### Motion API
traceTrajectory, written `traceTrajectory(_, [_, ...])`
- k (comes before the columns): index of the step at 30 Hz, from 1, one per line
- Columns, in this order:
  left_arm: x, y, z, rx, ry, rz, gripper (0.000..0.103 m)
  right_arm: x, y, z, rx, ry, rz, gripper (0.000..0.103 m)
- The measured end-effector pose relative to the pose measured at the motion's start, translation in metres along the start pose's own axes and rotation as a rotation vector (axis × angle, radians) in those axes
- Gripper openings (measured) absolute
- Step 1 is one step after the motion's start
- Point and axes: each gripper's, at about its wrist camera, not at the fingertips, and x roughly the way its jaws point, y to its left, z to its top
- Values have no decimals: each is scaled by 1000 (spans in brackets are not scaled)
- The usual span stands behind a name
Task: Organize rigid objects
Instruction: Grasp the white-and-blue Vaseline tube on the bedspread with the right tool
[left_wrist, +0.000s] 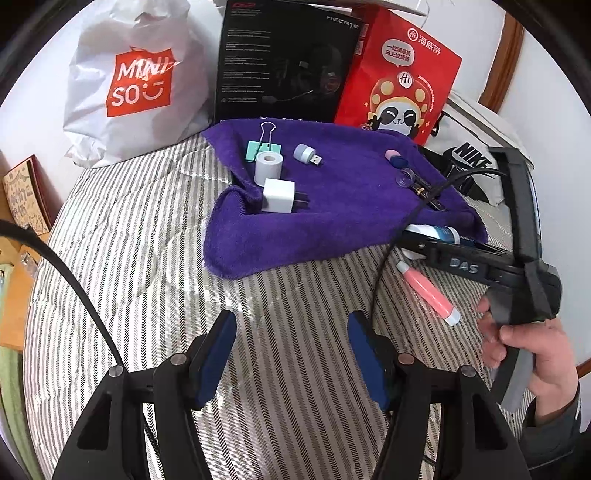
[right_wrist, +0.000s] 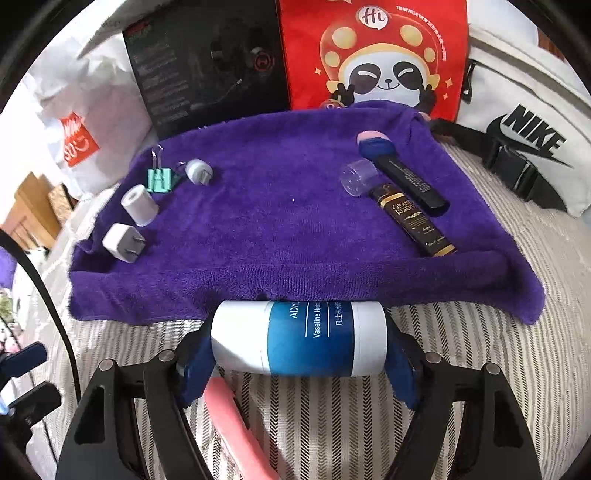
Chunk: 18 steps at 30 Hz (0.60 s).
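Observation:
A purple towel (left_wrist: 332, 206) (right_wrist: 288, 221) lies on the striped bed. On its left sit a white charger plug (left_wrist: 277, 195) (right_wrist: 120, 242), a white roll (left_wrist: 268, 168) (right_wrist: 138, 205), a green binder clip (left_wrist: 260, 149) (right_wrist: 159, 179) and a small USB light (left_wrist: 306, 153) (right_wrist: 198, 170). On its right lie a black-gold tube (right_wrist: 410, 219) and a dark tube with a pink cap (right_wrist: 399, 171). My right gripper (right_wrist: 299, 354) is shut on a blue-white Vaseline tube (right_wrist: 299, 338) (left_wrist: 439, 232) at the towel's near edge. A pink tube (left_wrist: 428, 293) (right_wrist: 236, 424) lies beneath it. My left gripper (left_wrist: 291, 350) is open and empty above the bed.
A white Miniso bag (left_wrist: 129, 81), a black headset box (left_wrist: 284, 62) and a red panda bag (left_wrist: 402, 74) stand behind the towel. A white Nike bag (right_wrist: 524, 129) lies at the right. A wooden shelf (left_wrist: 14, 280) is at the left.

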Motion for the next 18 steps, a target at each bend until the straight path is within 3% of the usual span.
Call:
traceTrajectory(3, [1,0,1,-4,-1,-5,61,-7,-10,-2,2,4,44,77])
traceTrajectory(8, [6,-12,7,-1,13,-36,61,-29,-33,-9,-13,-23,19,77])
traceTrajectory(18, [49,-93,27,105,88,-58,61,-60,-101,-26,31,-38,-76,77])
